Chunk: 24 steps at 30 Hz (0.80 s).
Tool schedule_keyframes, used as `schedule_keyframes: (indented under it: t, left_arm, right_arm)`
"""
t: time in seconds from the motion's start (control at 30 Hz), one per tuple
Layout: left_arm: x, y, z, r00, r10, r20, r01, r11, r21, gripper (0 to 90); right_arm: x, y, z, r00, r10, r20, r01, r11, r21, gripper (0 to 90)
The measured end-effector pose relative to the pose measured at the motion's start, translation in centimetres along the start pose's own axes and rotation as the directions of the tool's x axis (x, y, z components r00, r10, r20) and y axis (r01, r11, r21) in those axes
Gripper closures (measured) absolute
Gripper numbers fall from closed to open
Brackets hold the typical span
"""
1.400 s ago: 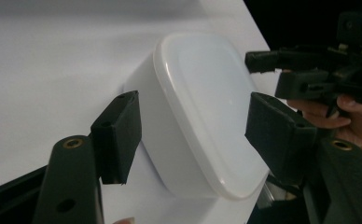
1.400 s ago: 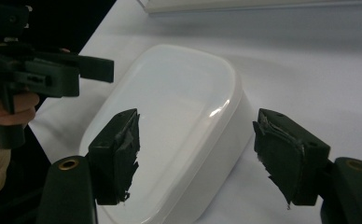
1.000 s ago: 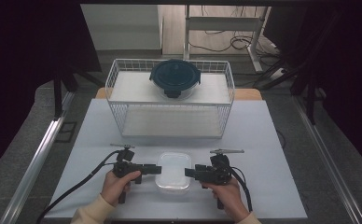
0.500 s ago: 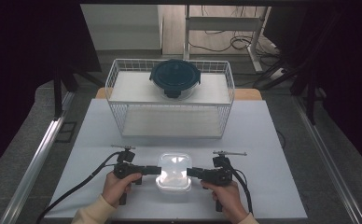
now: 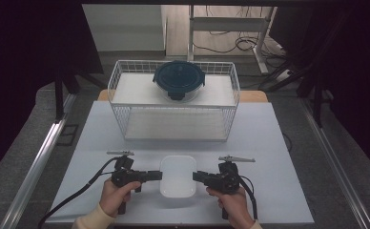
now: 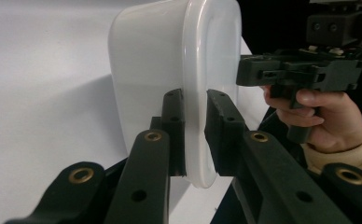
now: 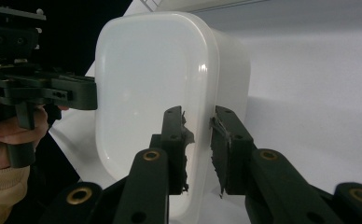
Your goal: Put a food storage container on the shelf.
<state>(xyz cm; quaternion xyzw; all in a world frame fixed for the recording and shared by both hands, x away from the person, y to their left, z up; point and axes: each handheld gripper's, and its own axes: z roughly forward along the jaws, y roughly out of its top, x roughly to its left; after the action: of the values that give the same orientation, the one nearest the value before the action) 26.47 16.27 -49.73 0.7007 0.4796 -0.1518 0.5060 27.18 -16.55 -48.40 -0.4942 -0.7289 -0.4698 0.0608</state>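
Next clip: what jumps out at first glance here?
The white plastic container at the near edge of the table, with the left gripper and right gripper each straddling its rim from opposite sides. Behind it, a white wire basket holds a round dark-lidded container.

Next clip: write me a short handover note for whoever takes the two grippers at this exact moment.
Left gripper: jaws straddle the left rim of the white container, nearly closed on it; firm clamping cannot be confirmed.
Right gripper: jaws straddle the right rim, a small gap showing.
Container: open, at the table's near edge between both grippers.
Wire basket stands behind it, with the dark-lidded round container on top.
Done: both grippers positioned on opposite rims.
Left: probably close firmly, lift together, and move it, perhaps toward the basket.
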Motion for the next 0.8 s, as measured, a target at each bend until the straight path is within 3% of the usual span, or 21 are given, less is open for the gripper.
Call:
schedule_keyframes:
  t: [0.13, 0.57, 0.8]
  left_arm:
    - [0.0, 0.0, 0.0, 0.9999, 0.006, -0.01, -0.006, 1.0, -0.005, 79.6]
    - [-1.0, 0.0, -1.0, 0.9989, 0.04, 0.023, -0.039, 0.9983, -0.044, 80.0]
    - [-2.4, 0.4, -1.7, 0.9944, 0.106, 0.0, -0.106, 0.9923, -0.064, 80.7]
  right_arm:
    - [0.1, 0.1, -0.2, 0.9998, -0.018, -0.008, 0.018, 1.0, -0.004, 77.8]
    - [0.9, 0.6, -1.1, 0.9971, -0.072, -0.025, 0.071, 0.997, -0.033, 77.8]
    - [1.4, 1.1, -1.8, 0.9944, -0.099, -0.038, 0.097, 0.994, -0.052, 77.8]
